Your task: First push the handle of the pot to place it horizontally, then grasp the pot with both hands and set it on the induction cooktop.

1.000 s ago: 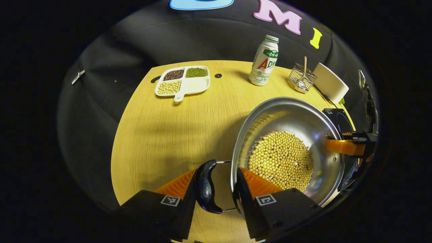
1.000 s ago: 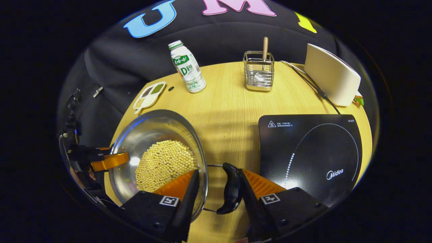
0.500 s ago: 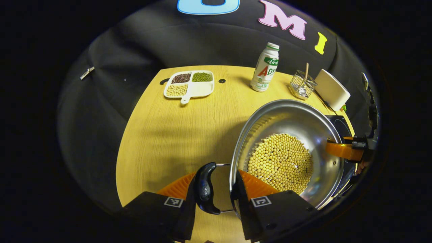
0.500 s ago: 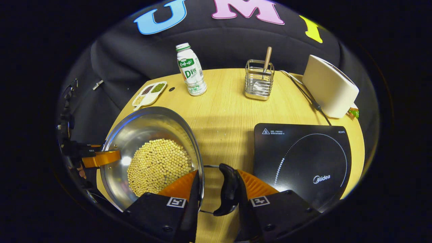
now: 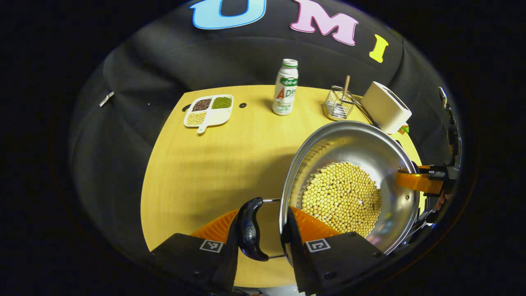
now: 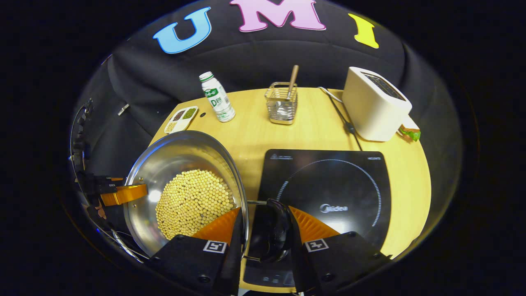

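In the left gripper view we are pinching the pot (image 5: 349, 185) with our left gripper (image 5: 263, 230) — one finger outside its black handle (image 5: 249, 229), one inside the rim over the beans (image 5: 341, 197). In the right gripper view our right gripper (image 6: 265, 230) is clamping the opposite handle (image 6: 274, 234) the same way — the induction cooktop (image 6: 328, 193) lying just ahead, to its right.

Bottle (image 6: 217, 98), utensil rack (image 6: 281, 103), toaster (image 6: 376, 105), bean tray (image 5: 208, 110) on table (image 5: 205, 164).
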Tool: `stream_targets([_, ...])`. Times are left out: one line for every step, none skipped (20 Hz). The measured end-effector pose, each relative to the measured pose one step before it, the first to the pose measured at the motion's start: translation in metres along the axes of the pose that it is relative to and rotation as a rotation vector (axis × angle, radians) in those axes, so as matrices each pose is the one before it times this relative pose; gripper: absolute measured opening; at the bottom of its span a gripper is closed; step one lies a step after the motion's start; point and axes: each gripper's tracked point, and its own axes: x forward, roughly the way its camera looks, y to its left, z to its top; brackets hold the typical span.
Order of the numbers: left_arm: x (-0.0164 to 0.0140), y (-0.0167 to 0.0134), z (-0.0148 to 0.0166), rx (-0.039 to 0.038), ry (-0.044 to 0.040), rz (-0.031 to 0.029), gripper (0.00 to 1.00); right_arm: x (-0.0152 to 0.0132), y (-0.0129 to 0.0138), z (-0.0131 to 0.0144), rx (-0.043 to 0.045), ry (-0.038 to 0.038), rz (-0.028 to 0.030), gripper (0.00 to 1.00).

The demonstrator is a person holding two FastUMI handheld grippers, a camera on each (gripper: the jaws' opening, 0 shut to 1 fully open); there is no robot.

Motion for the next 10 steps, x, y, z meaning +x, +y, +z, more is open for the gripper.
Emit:
stream_targets([0.00037,-0.01292,0.00179,0.00004,-0.00035,-0.00593,0.58,-0.00611,-0.01206,0.0013,-0.00034,-0.00219,-0.00671,0.54])
stream_targets([-0.00031,-0.0127,0.0021,-0.00102,0.00093,-0.00545,0.58,-0.00542,-0.01102,0.00142,0.00147,-0.00339,-0.00615,0.49])
stream_targets([0.00008,-0.01151,0.00172,0.00273,-0.00224,-0.00559,0.58,-0.00484,-0.01155,0.00049,0.00161,-0.00258,-0.00567,0.54])
stream_targets([0.00067,-0.01242,0.00243,0.00648,-0.00006,-0.00556,0.58,-0.00512,-0.01226,0.00029,0.00333,-0.00282,-0.00586,0.54])
stream_targets([0.00097,-0.01212,0.00115,0.00619,-0.00184,-0.0051,0.58,-0.00339,-0.01158,0.00014,0.0083,-0.00145,-0.00515,0.54])
stream_targets([0.00123,-0.01162,0.00324,0.00671,-0.00174,-0.00443,0.58,-0.00444,-0.01038,-0.00083,0.00595,-0.0007,-0.00392,0.49])
stream_targets([0.00144,-0.01152,0.00243,0.00789,-0.00144,-0.00369,0.6,-0.00317,-0.01152,0.00057,0.00661,-0.00133,-0.00496,0.54])
stream_targets([0.00145,-0.01125,0.00359,0.00712,-0.00173,-0.00502,0.58,-0.0028,-0.01059,0.0001,0.00703,0.00012,-0.00674,0.49])
stream_targets([0.00322,-0.01128,0.00247,0.00782,-0.00057,-0.00603,0.58,-0.00292,-0.01153,0.00105,0.00588,-0.00275,-0.00625,0.54])
stream_targets([0.00305,-0.01133,0.00331,0.00518,-0.00108,-0.00785,0.58,-0.00174,-0.0106,0.00179,0.00496,-0.00353,-0.00697,0.54])
